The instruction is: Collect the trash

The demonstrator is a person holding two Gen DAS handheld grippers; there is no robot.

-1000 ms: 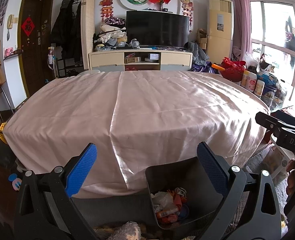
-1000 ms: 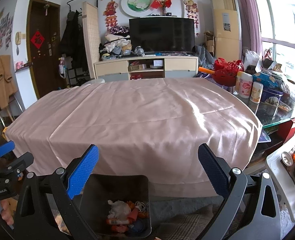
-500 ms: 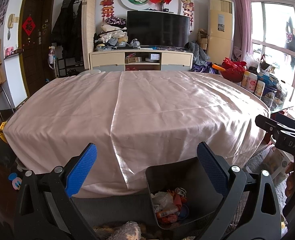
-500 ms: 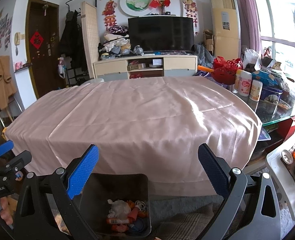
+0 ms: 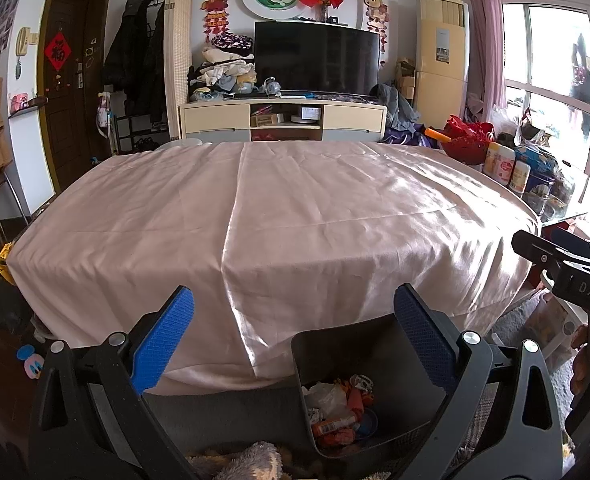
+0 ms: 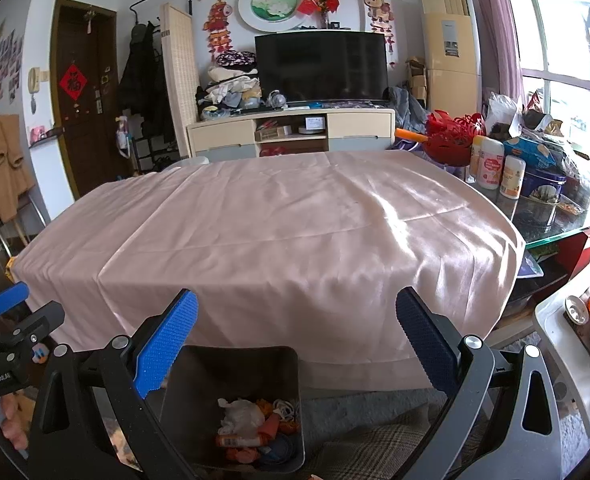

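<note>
Left wrist view: left tongs [image 5: 293, 340] spread wide, empty, above the dark bin [image 5: 371, 364] that sits at the table [image 5: 295, 208] edge, handy for drops. Trash [image 6: 255, 428] lies heaped inside it. Right tongs [image 6: 295, 340] gape too, nothing pinched; the job looks finished.

Left wrist view: low, just before pink satin-draped counter [image 5: 295, 216], facing black flat television [image 5: 316, 58] on far wall; right wrist view: alongside, same heading; both share counter, television, dark square trash bin [image 6: 231, 408] below.
</note>
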